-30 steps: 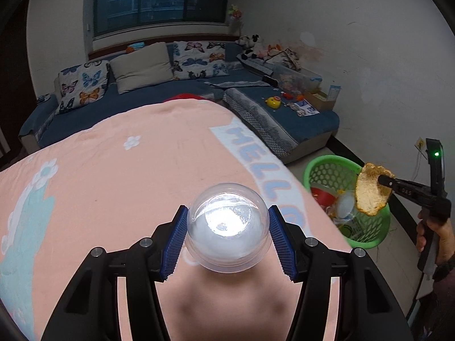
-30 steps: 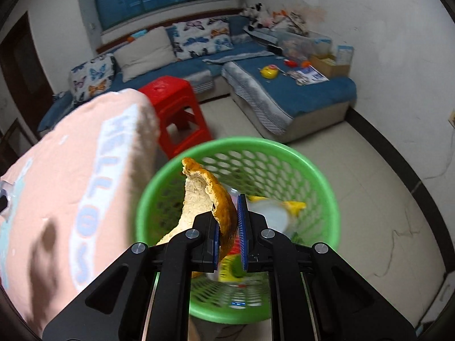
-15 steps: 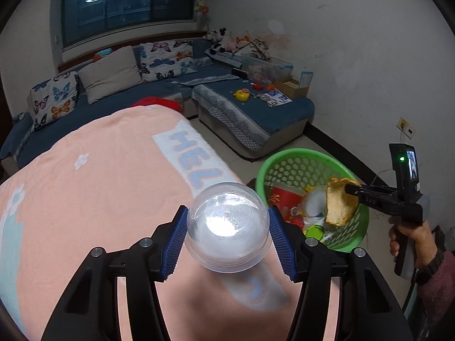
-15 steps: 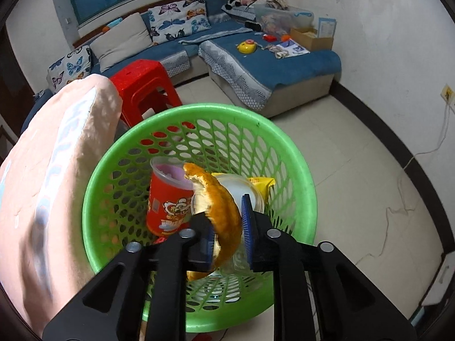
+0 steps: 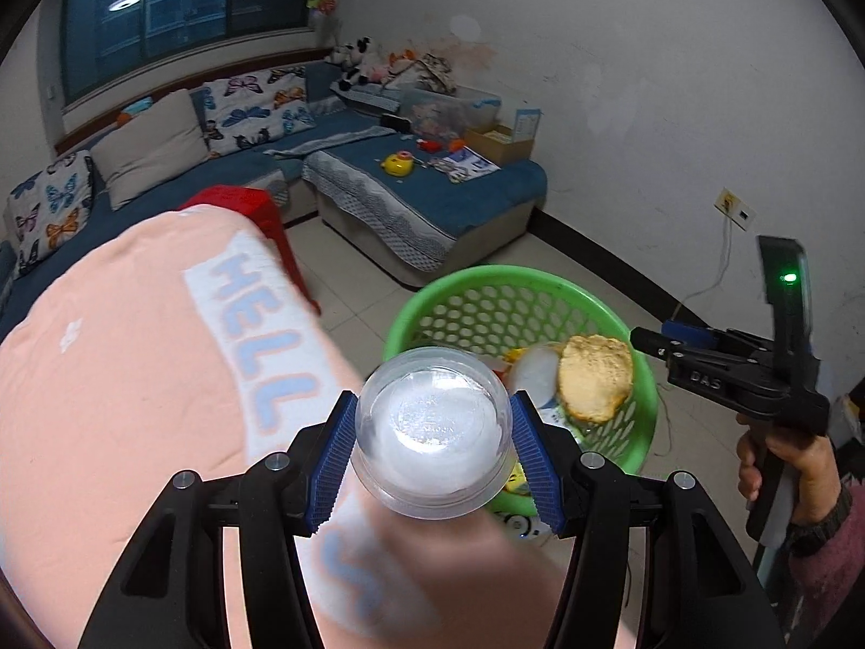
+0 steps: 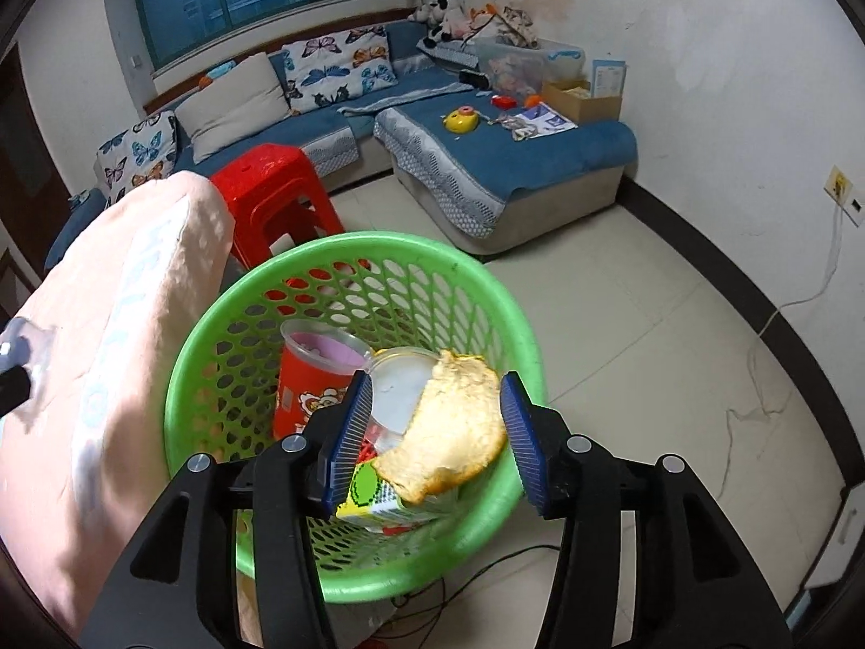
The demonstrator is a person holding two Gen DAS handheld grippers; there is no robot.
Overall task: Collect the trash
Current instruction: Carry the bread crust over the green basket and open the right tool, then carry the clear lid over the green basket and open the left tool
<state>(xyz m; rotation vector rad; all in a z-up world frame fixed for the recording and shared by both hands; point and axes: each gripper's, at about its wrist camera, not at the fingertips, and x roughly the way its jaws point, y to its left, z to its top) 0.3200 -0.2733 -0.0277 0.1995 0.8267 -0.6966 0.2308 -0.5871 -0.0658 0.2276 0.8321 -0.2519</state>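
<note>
Left gripper (image 5: pixel 432 451): I grip the cup (image 5: pixel 432 432).
Right gripper (image 6: pixel 437 435): just opened, peel (image 6: pixel 448 427) loose between the pads.
Basket (image 5: pixel 643 422): lies ahead-right of cup; the left hand must cross the rim.

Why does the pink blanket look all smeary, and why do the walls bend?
Left wrist view: the pink blanket is motion-blurred, and light glares white off the clear cup. Right wrist view: sharper, though the fisheye lens bends the wall and darkens the corners.
</note>
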